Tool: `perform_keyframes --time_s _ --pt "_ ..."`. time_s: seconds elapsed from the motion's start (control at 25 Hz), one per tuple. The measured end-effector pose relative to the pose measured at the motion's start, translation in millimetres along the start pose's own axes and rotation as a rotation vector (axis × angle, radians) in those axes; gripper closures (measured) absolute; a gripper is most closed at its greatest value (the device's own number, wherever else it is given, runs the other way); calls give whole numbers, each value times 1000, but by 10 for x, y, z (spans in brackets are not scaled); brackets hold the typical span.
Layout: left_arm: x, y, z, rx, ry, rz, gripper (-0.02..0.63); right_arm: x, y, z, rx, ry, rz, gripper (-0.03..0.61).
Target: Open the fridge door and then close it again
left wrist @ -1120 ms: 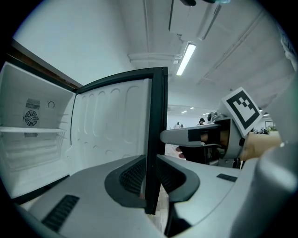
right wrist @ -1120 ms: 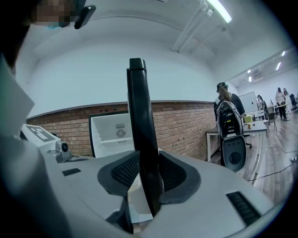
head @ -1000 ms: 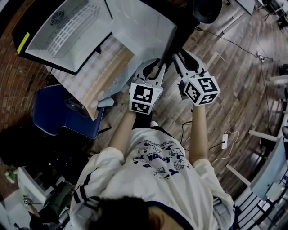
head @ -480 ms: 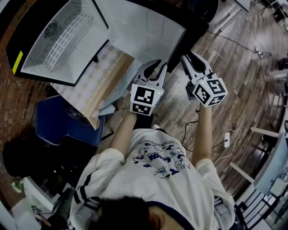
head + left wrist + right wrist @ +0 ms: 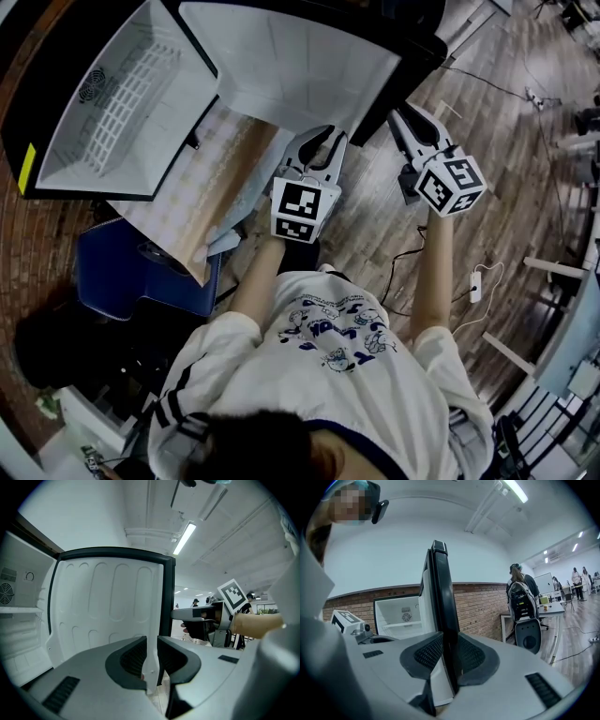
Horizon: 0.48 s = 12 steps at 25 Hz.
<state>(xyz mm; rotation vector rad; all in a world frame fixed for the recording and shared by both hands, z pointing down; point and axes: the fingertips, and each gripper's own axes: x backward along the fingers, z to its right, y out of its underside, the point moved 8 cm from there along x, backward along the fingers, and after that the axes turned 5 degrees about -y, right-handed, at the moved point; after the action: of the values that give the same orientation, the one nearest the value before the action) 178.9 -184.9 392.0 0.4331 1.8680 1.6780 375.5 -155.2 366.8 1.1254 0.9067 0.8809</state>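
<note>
Since the head view shows the fridge door (image 5: 300,66) standing at a wider angle to the cabinet (image 5: 66,150) than a second ago, with both grippers carried off to the right along with it, the opening half looks close to done and the swing back shut is what's left. Same view: the left gripper (image 5: 325,136) sits at the near corner of the door's free edge and the right gripper (image 5: 403,117) just beside it on the black outer side. The checked cloth (image 5: 202,183) and blue chair (image 5: 122,262) crowd the left, so the free room is all wooden floor (image 5: 506,112) on the right, with only a power strip (image 5: 472,286) and its cable lying well clear. In the left gripper view the jaws are pinched together on the thin white lip of the door's liner, nothing else between them. In the right gripper view the jaws are clamped on the door's black edge, the open cabinet shows behind it, and a brick wall (image 5: 483,606) and a person with a backpack (image 5: 520,597) stand well beyond, so no snag there. The thing to watch is probably the hinge limit.
</note>
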Motion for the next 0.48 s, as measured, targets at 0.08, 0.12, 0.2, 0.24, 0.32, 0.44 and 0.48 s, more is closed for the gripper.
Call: perform_keyframes --time_s 0.08,0.12,0.2,0.24,0.32,0.44,0.48 --pt "-59 -4 -28 0 4 -2 534 -23 -3 75 -22 0 9 476" --pt "-88 -10 -41 1 5 -2 534 -33 -7 110 -29 0 11 477" --pt "-141 -26 -65 3 7 0 534 -51 -24 174 -32 -2 13 479" --pt "-165 -34 -78 4 7 1 534 -61 -34 203 -32 -3 13 479" --pt "-209 -41 -106 6 7 1 534 -83 -53 253 -29 -2 11 482" --pt "-259 -30 -156 8 6 -3 534 -127 -70 312 -26 5 9 485" --pt "-270 -25 -170 10 5 -4 534 -138 -72 326 -27 7 9 486"
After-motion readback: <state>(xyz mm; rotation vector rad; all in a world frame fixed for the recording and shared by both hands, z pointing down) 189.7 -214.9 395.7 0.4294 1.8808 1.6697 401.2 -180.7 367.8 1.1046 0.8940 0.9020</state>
